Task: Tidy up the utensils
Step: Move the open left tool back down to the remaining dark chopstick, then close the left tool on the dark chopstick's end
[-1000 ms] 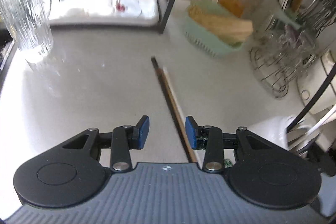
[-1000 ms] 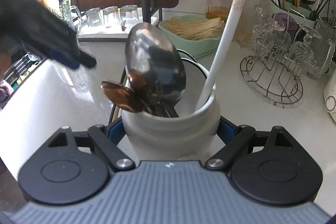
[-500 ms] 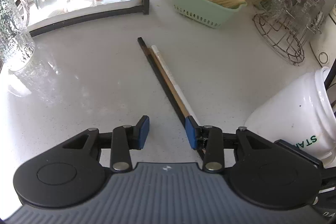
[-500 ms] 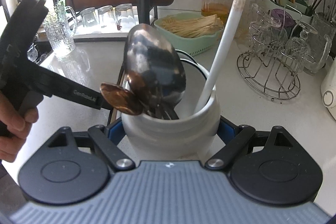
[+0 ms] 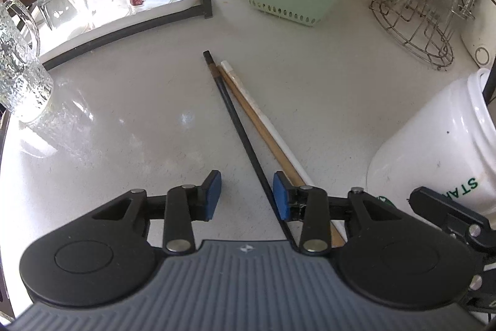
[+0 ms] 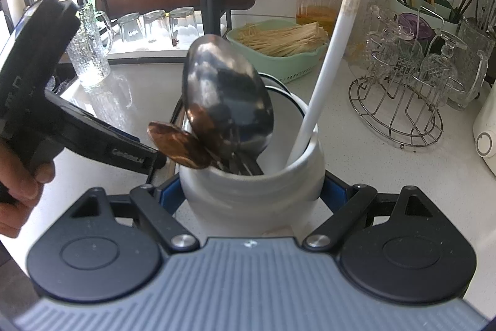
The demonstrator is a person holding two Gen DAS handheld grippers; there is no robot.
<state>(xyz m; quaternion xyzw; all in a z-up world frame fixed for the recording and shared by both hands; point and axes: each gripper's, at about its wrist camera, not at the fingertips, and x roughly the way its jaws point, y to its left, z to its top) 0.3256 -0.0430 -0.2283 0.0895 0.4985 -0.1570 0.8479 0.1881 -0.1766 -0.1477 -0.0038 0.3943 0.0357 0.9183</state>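
On the pale tabletop (image 5: 130, 126), the left claw (image 5: 247, 195), half-open and just narrowing, should recentre over all three thin chopsticks (image 5: 245, 110); the right claw (image 6: 251, 198) clamps the white ceramic utensil jar (image 6: 248, 191).

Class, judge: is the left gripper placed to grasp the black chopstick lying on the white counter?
Probably yes: the black chopstick runs unobstructed between the left gripper's fingers, which have just been closing around it.
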